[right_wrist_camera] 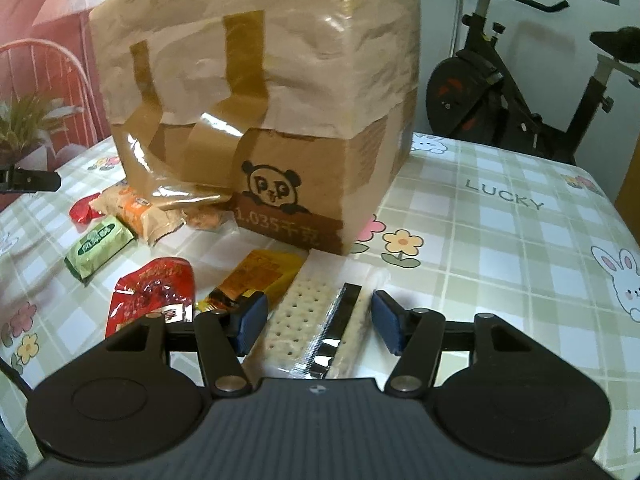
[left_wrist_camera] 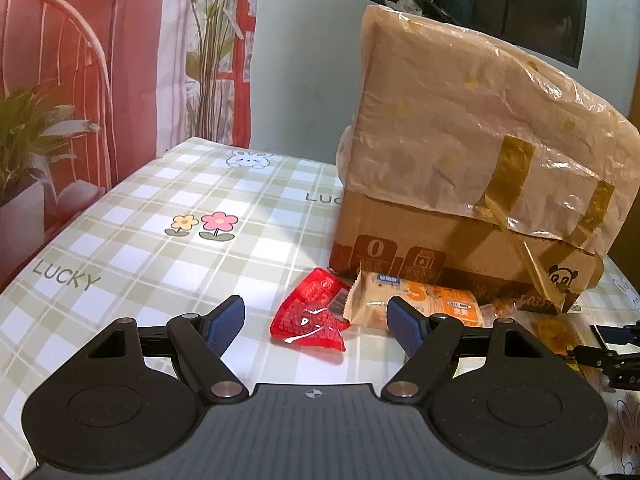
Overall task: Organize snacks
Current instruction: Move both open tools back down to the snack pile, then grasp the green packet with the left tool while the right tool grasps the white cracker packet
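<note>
The cardboard box (right_wrist_camera: 256,120) runs off the top edge of the right wrist view, its opening hidden under crinkled plastic wrap. An orange snack packet (left_wrist_camera: 416,304) is partly covered by the left gripper's right finger (left_wrist_camera: 406,324). The near end of the cracker pack (right_wrist_camera: 304,320) disappears behind the right gripper's body. Print on the packets is too small to read

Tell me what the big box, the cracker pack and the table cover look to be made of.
Big box: brown corrugated cardboard, matte, under crinkled, glossy thin plastic film with brown tape strips. Cracker pack: clear shiny plastic wrap; the dotted crackers show through, with a glinting seam. Table cover: probably vinyl or oilcloth; smooth printed check with soft sheen.
</note>
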### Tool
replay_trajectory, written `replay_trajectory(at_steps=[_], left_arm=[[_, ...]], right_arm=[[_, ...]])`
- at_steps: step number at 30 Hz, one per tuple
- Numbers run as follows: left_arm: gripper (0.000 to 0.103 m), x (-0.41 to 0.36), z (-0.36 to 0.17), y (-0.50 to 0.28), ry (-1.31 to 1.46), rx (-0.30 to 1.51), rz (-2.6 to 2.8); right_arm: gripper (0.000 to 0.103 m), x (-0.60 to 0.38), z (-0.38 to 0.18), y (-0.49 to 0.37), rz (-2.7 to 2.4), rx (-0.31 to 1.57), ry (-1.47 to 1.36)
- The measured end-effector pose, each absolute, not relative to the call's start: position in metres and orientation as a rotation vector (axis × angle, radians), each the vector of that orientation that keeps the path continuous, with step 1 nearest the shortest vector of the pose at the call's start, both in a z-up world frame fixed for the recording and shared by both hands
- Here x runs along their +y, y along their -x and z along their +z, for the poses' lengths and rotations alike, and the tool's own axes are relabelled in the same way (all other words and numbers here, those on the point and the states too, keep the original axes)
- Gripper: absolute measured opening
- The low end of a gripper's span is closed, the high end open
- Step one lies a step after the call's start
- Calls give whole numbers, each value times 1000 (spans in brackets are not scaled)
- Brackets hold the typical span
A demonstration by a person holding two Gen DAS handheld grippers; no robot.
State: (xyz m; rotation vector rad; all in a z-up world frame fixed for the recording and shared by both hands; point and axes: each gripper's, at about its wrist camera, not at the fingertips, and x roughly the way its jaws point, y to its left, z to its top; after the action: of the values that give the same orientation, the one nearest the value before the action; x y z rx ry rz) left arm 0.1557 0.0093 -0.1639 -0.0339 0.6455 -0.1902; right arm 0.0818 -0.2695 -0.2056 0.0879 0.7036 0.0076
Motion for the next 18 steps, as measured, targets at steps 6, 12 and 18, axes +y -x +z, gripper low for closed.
replay_trajectory(at_steps=[6, 12, 18], left_arm=[[80, 8, -171, -151, 51, 662, -208], [80, 1, -176, -147, 31, 664, -240], [80, -8, -181, -146, 17, 691, -303]], right_arm=[[60, -259, -211, -81, 7, 694, -14], [57, -263, -212, -78, 20, 678, -31], [53, -261, -211, -76, 63, 668, -36]])
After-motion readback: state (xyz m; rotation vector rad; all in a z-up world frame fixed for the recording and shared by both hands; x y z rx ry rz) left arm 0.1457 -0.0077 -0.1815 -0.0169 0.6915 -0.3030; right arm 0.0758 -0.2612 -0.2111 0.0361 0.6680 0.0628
